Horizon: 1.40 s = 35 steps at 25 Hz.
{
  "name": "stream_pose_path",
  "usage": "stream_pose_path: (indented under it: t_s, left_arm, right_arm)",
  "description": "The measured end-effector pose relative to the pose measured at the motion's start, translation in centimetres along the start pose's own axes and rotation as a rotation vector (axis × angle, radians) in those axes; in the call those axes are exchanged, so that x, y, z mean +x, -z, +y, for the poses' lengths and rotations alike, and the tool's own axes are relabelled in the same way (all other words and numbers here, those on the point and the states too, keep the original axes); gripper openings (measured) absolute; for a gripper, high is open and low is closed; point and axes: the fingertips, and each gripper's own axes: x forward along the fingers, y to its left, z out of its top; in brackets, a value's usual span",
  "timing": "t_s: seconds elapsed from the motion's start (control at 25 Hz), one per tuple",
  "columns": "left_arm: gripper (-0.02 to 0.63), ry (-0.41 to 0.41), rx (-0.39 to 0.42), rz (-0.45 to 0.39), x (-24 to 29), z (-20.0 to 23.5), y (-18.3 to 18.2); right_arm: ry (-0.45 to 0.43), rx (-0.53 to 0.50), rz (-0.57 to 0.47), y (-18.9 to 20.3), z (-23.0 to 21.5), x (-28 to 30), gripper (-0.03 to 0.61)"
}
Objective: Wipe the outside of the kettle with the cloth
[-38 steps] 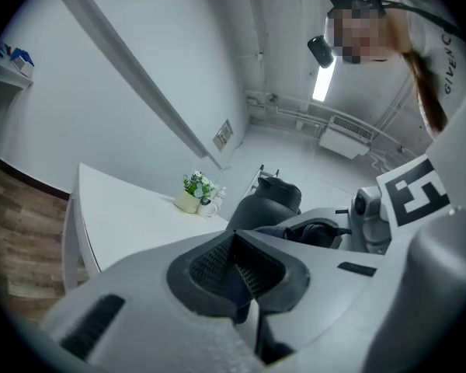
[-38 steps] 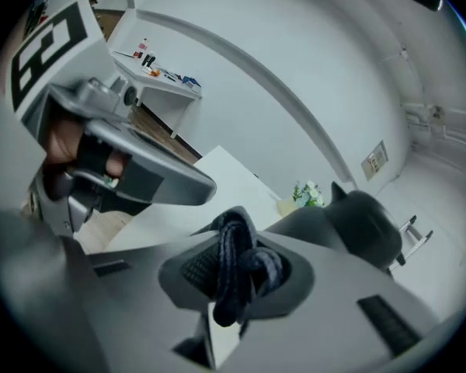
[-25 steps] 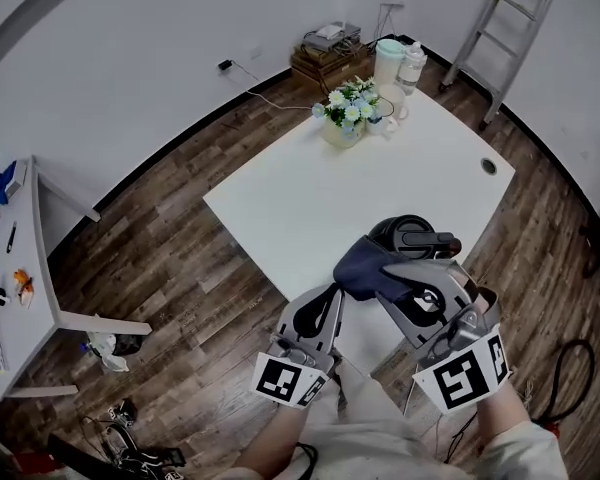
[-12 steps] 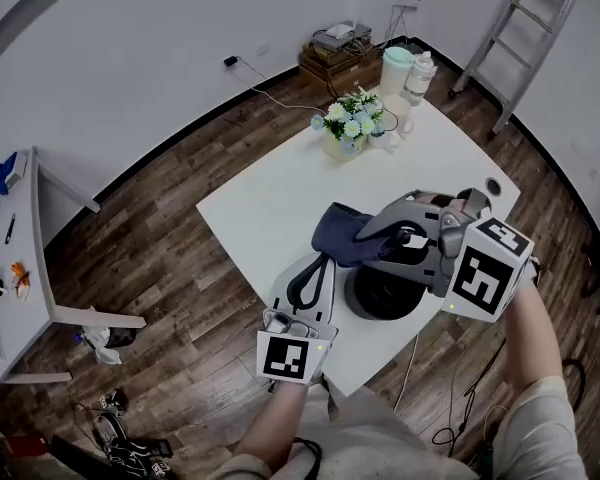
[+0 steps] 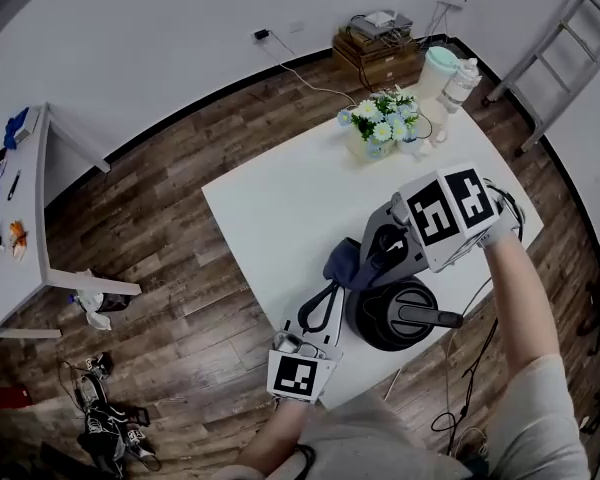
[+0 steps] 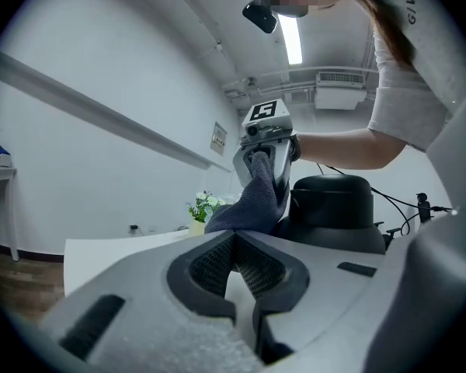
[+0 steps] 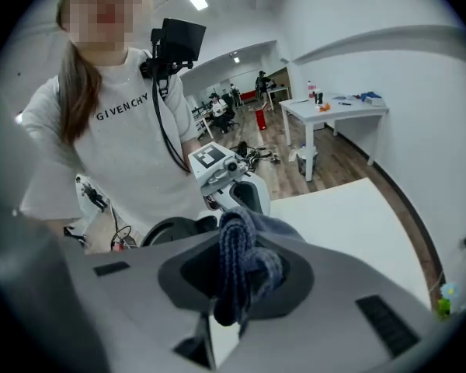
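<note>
A black kettle (image 5: 398, 314) with a handle across its lid stands near the front edge of the white table (image 5: 280, 203). My right gripper (image 5: 367, 267) is shut on a dark blue cloth (image 5: 344, 265), which hangs against the kettle's far-left side. In the left gripper view the cloth (image 6: 252, 200) drapes down beside the kettle (image 6: 334, 208). A bunch of the cloth (image 7: 245, 263) fills the right jaws. My left gripper (image 5: 331, 288) is low at the kettle's left, shut with nothing in it, and points at the cloth.
A flower pot (image 5: 380, 128), a pale jug (image 5: 438, 68) and a bottle (image 5: 460, 80) stand at the table's far corner. A cable (image 5: 480, 303) runs off the table's right side by the kettle. A ladder (image 5: 570, 38) and a side desk (image 5: 10, 218) stand beyond.
My right gripper has carried the cloth from the kettle's near side up over its top to the far-left side. The left gripper has stayed at the kettle's left.
</note>
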Motion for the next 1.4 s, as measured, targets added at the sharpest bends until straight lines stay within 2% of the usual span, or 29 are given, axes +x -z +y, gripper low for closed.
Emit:
stream_pose_path:
  t_s: [0.08, 0.2, 0.24, 0.32, 0.4, 0.56, 0.64, 0.72, 0.8, 0.92, 1.0, 1.16, 1.24, 1.32, 1.4]
  left_arm:
    - [0.008, -0.028, 0.026, 0.017, 0.0, 0.4, 0.7]
    - [0.008, -0.117, 0.121, 0.047, -0.7, 1.9, 1.3]
    - [0.008, -0.156, 0.127, 0.051, -1.0, 2.5, 1.4]
    - [0.008, -0.209, 0.082, 0.059, -1.4, 3.4, 1.9]
    - [0.008, -0.212, 0.048, 0.067, -1.0, 3.8, 2.4]
    - [0.008, -0.184, 0.065, 0.041, 0.2, 3.6, 1.9]
    - [0.008, -0.170, 0.070, 0.033, 0.5, 3.2, 1.8]
    - [0.008, -0.161, 0.061, 0.038, 0.5, 2.8, 2.3]
    - [0.008, -0.155, 0.050, 0.051, 0.4, 2.6, 2.8]
    - [0.008, -0.147, 0.034, 0.062, 0.2, 2.6, 3.3]
    - [0.008, -0.137, 0.027, 0.063, 0.3, 2.5, 3.2]
    - [0.008, -0.103, 0.049, 0.045, 1.3, 1.8, 1.6]
    - [0.008, -0.085, 0.068, 0.034, 1.6, 1.5, 0.8]
    - [0.008, -0.072, 0.083, 0.032, 1.7, 1.2, 0.5]
    - [0.008, -0.063, 0.101, 0.039, 1.7, 0.9, 0.4]
  right_arm:
    - [-0.053, 0.004, 0.018, 0.4, -0.3, 0.7, 0.052]
    - [-0.090, -0.007, 0.042, 1.1, -1.0, 2.0, 0.052]
    - [-0.095, -0.013, 0.060, 1.6, -1.4, 2.5, 0.052]
    - [-0.101, -0.018, 0.090, 2.7, -1.9, 3.5, 0.052]
    - [-0.093, -0.021, 0.105, 3.3, -2.6, 4.2, 0.052]
    - [-0.073, -0.008, 0.191, 5.6, -3.8, 6.2, 0.052]
    - [-0.062, 0.015, 0.200, 6.9, -4.2, 7.4, 0.052]
    - [-0.008, 0.032, 0.156, 8.0, -4.9, 8.1, 0.052]
    - [0.088, 0.039, 0.061, 8.1, -5.6, 7.2, 0.052]
    - [0.209, 0.045, -0.118, 6.4, -4.5, 3.2, 0.052]
    - [0.269, 0.023, -0.190, 5.3, -2.8, -0.2, 0.052]
    - [0.409, -0.007, -0.225, 4.3, 0.8, -6.1, 0.052]
    - [0.473, 0.008, -0.201, 4.5, 2.0, -6.8, 0.052]
    - [0.489, 0.005, -0.115, 5.5, 3.1, -5.8, 0.052]
    - [0.460, 0.021, -0.054, 7.0, 4.3, -4.0, 0.052]
